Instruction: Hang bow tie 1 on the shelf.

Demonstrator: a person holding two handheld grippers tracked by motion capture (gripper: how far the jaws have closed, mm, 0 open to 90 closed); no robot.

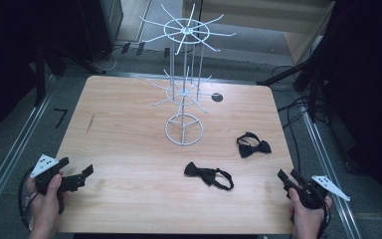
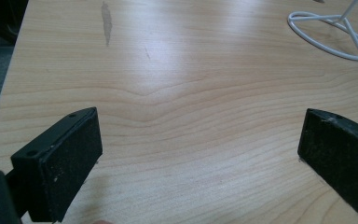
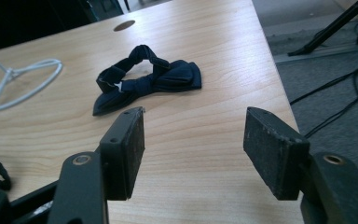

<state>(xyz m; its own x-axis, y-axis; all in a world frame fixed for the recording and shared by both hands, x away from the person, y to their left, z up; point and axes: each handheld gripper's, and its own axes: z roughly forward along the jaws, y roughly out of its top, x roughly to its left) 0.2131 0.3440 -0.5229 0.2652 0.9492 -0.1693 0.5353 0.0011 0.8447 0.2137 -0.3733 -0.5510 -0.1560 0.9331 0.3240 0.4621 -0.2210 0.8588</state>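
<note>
A light wooden table (image 1: 129, 149) with rounded corners takes up the middle of the high view, with grey floor around it and black cables (image 1: 298, 107) trailing off to the right. A small dark round hole (image 1: 217, 97) sits near the table's far edge.

On the far half of the table stands a white wire display rack (image 1: 184, 74): an upright pole rising from a ring base (image 1: 184, 130), with two tiers of spokes radiating outward, the upper tier wider than the lower. The ring base also shows at the top right of the left gripper view (image 2: 331, 35) and at the left of the right gripper view (image 3: 21, 81).

Two black bow ties lie flat on the right half. The nearer bow tie (image 1: 208, 175) lies near the middle, its long axis running left to right and slanting slightly nearer toward the right, with the strap looped at its right end. The farther bow tie (image 1: 253, 145) lies right of the rack base, well apart from the first, its long axis roughly left to right, the bow toward the right and the strap curled up behind it on the far-left side.

The left gripper (image 1: 77, 172) is held at the near-left corner by a hand (image 1: 45, 199), its jaws spread wide over bare wood. The right gripper (image 1: 287, 176) is held at the near-right corner by the other hand (image 1: 306, 211), its jaws also parted, pointing toward the farther bow tie and holding nothing.
</note>
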